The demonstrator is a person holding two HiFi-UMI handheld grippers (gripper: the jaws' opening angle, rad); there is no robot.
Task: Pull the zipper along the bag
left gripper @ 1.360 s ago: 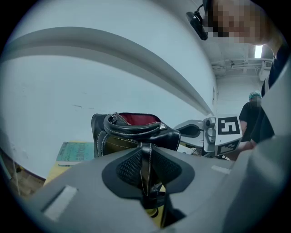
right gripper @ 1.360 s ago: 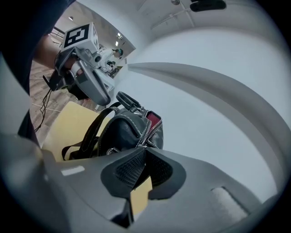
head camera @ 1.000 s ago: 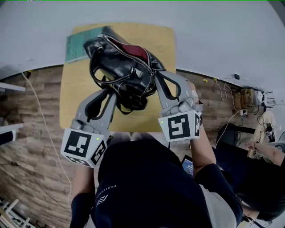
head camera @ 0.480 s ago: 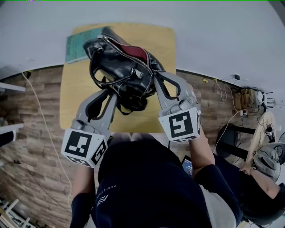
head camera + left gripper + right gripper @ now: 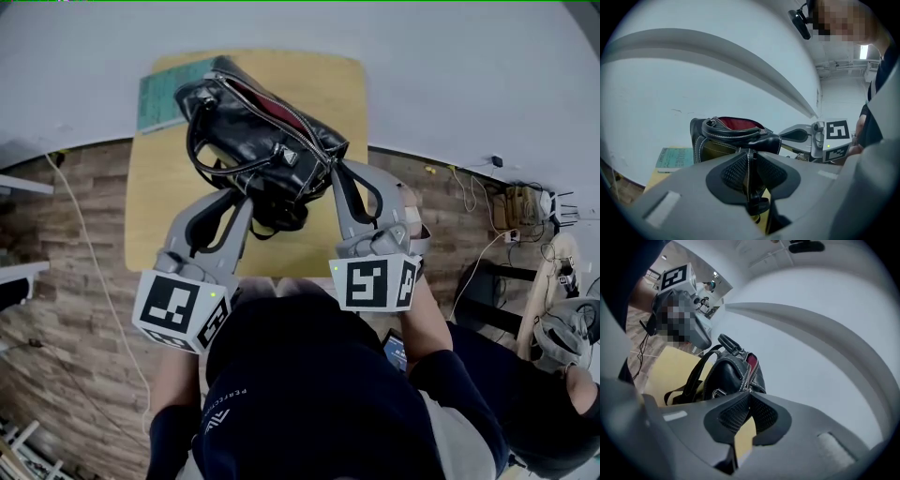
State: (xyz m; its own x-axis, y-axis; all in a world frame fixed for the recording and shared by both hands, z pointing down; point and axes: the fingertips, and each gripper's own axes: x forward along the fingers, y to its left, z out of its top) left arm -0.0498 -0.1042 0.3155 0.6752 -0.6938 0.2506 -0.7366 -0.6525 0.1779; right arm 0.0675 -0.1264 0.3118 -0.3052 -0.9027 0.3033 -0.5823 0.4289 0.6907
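Wooden surface (image 5: 342,94): left fingers (image 5: 733,171) clamp bag (image 5: 253,141) strap (image 5: 750,176), right fingers (image 5: 736,413) pinch zipper (image 5: 750,373). A slack strap may let the bag drag, stalling travel.

Both arms reached forward from the body, forearms bare below dark sleeves. The left tongs (image 5: 246,197) (image 5: 750,161) pointed up and to the right, pads clamped on a black strap (image 5: 751,187). The right tongs (image 5: 335,171) (image 5: 749,397) pointed up and to the left, pads pressed together at the zipper (image 5: 749,376); what they pinched was too small to tell. The right hand (image 5: 407,214) wrapped the handle behind its marker cube (image 5: 375,281).
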